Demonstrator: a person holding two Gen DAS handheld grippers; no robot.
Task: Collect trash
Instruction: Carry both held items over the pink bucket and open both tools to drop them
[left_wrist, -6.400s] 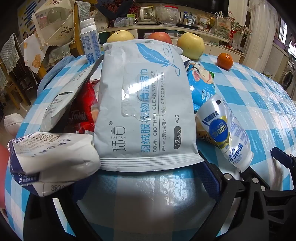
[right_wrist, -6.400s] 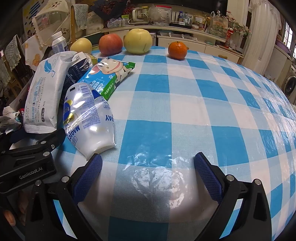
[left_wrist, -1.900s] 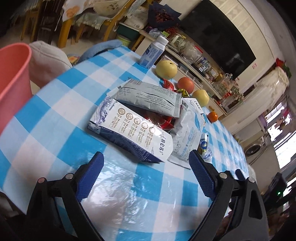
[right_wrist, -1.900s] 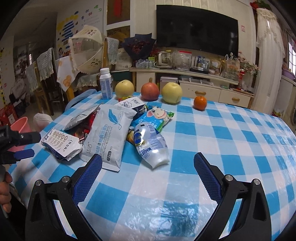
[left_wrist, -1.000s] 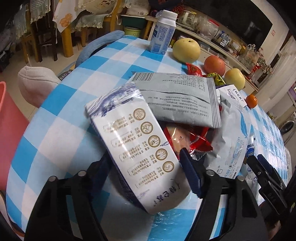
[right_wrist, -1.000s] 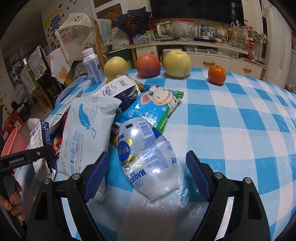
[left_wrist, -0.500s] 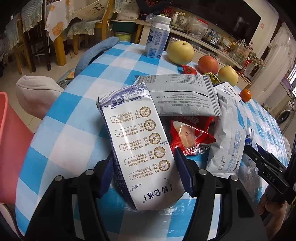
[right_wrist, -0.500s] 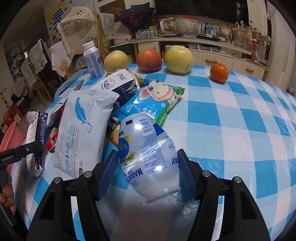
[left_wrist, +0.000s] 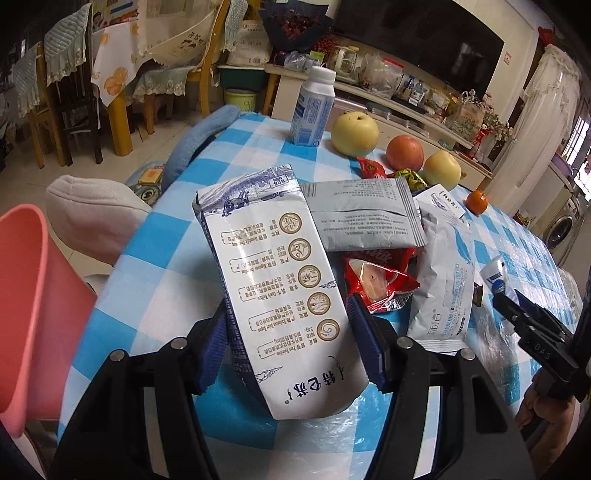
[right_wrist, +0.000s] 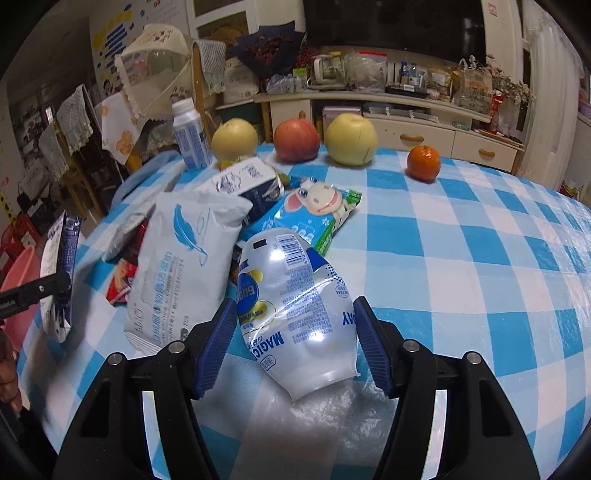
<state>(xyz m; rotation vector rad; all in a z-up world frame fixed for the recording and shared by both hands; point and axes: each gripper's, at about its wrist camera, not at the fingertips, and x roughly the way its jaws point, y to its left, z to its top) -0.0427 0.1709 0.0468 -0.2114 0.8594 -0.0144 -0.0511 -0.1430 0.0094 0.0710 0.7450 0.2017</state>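
Observation:
My left gripper (left_wrist: 291, 343) is shut on a flattened white-and-blue milk carton (left_wrist: 280, 280), which it holds tilted above the checked tablecloth (left_wrist: 177, 288). The same carton (right_wrist: 59, 277) shows at the left edge of the right wrist view. My right gripper (right_wrist: 293, 339) is shut on a crushed white plastic bottle (right_wrist: 295, 295) with a blue label, its pads pressed against both sides. The right gripper (left_wrist: 532, 325) also appears at the right of the left wrist view. A pink bin (left_wrist: 26, 295) stands beside the table at the left.
On the table lie a white wipes pack (right_wrist: 184, 266), a grey pouch (left_wrist: 362, 221), a red wrapper (left_wrist: 376, 280) and a cow-print pack (right_wrist: 314, 214). At the far edge stand a milk bottle (left_wrist: 312, 110), two pears, an apple (right_wrist: 297, 140) and an orange (right_wrist: 424, 162).
Both grippers have narrowed onto their items. The left has raised the carton off the pile and tilted it. The right has closed on the bottle and risen slightly.

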